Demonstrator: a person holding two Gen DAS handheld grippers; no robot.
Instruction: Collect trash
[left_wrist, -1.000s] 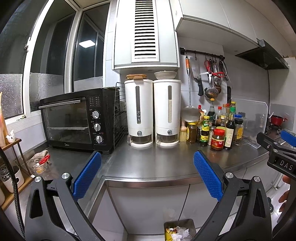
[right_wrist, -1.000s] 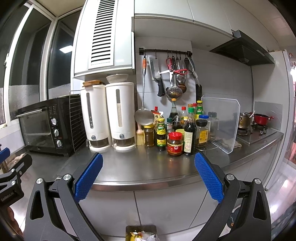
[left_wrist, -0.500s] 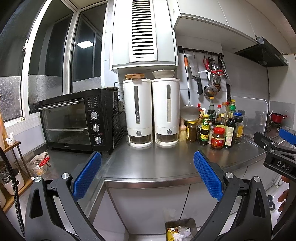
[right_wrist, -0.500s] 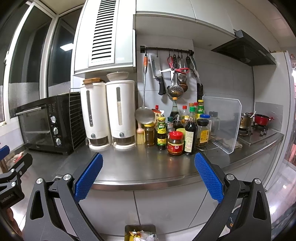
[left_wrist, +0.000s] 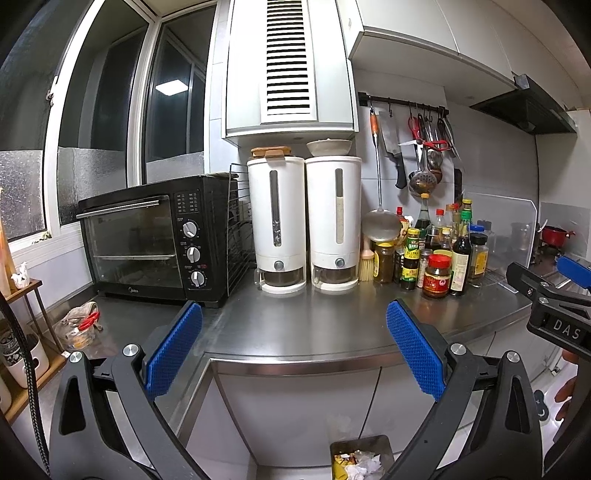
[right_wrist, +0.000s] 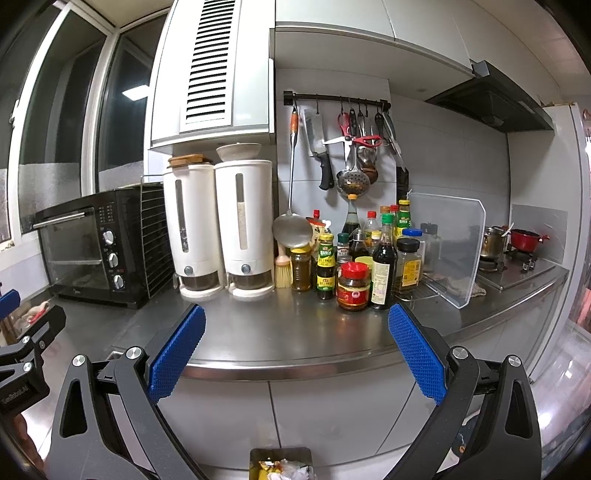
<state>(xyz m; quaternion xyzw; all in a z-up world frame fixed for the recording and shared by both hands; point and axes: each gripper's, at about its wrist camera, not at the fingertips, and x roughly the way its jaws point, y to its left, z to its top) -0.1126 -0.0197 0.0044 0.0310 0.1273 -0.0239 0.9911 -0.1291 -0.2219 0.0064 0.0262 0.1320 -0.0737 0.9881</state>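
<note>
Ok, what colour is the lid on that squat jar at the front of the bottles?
Red; the squat jar's lid shows best in the right wrist view.

Cool indoor light is flooding both views, bright and even. A ceiling panel is reflecting in the dark window (left_wrist: 173, 86) at eleven o'clock. The steel counter (left_wrist: 325, 325) is throwing back soft glare, brightest along its front edge. Fisheye bending is curving the cabinets (right_wrist: 332, 22) and walls toward the rim, and black vignette is eating every corner. The centre is staying sharp; the right view's four o'clock edge is smearing into blur.
</note>
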